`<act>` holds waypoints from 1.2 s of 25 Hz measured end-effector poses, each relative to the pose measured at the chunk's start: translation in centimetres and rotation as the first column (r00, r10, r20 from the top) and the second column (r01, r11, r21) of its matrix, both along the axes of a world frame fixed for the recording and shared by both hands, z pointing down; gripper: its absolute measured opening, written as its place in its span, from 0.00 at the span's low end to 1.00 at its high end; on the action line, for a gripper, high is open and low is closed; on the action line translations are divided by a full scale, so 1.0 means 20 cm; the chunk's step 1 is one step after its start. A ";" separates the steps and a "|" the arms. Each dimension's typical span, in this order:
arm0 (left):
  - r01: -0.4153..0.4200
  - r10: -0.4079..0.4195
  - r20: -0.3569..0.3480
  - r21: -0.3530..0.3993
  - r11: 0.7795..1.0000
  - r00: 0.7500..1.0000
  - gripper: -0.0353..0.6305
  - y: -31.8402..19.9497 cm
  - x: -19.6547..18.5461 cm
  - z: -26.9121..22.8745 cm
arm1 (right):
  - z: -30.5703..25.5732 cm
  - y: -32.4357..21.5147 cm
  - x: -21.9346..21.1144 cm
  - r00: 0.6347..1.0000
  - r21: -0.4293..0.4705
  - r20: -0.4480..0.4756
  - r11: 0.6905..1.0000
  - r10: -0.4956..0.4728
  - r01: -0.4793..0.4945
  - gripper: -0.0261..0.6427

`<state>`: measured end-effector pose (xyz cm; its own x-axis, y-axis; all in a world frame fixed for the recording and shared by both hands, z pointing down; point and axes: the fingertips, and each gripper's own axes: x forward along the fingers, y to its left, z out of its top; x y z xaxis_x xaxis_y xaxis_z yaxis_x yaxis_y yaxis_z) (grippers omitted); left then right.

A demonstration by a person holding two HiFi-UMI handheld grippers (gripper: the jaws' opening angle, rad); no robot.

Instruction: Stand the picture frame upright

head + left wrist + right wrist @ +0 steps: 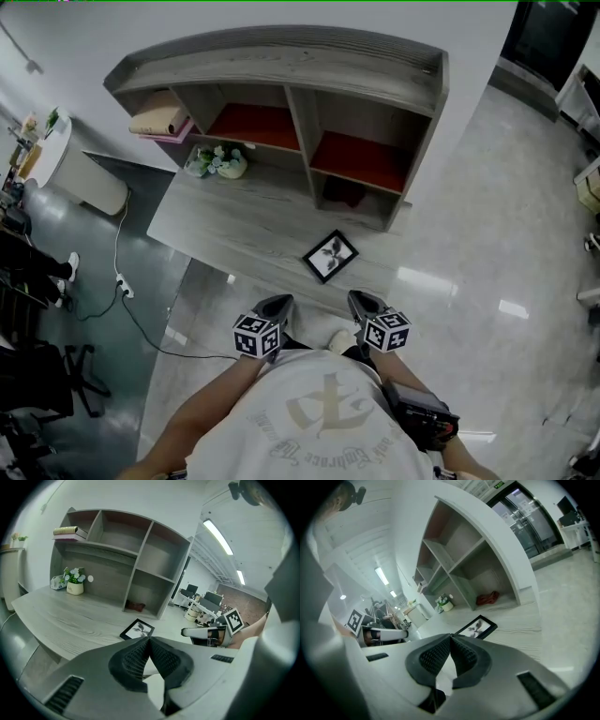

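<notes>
A black picture frame point(330, 256) with a plant print lies flat on the grey desk point(234, 220), near its front right edge. The left gripper view shows the picture frame point(137, 629) just beyond the jaws, and it appears again in the right gripper view, picture frame point(477, 626). Both grippers hover short of the desk's front edge, close to the person's chest. My left gripper point(275, 305) is shut with nothing in it. The right gripper point(364, 301) is shut and empty too. Neither touches the frame.
A wooden shelf unit point(281, 94) stands at the back of the desk, with a dark red object point(489, 597) in its lower right cubby. A small flower pot point(225, 161) sits at the left. A rolled item on pink books point(161, 122) fills the upper left cubby.
</notes>
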<state>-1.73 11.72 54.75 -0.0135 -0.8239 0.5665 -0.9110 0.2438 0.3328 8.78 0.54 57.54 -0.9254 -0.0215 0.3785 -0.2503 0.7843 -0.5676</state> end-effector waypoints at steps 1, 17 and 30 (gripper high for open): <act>-0.009 0.009 -0.004 0.001 1.000 1.000 0.07 -0.02 -0.01 0.00 | 0.01 -0.02 0.00 1.000 0.001 -0.007 1.000 0.013 -0.013 0.05; -0.243 0.241 -0.084 -0.008 0.970 0.967 0.06 -0.29 -0.25 0.15 | 0.13 -0.15 -0.13 0.965 -0.023 -0.123 0.971 0.232 -0.237 0.05; -0.432 0.420 -0.112 -0.118 0.894 0.901 0.07 -0.54 -0.39 0.39 | 0.30 -0.27 -0.29 0.903 -0.066 -0.202 0.915 0.379 -0.399 0.05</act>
<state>-9.54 0.92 62.63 0.3719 -0.6547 0.6581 -0.9090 -0.1130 0.4012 2.97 -4.93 63.50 -0.7663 -0.3178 0.5583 -0.6299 0.5428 -0.5556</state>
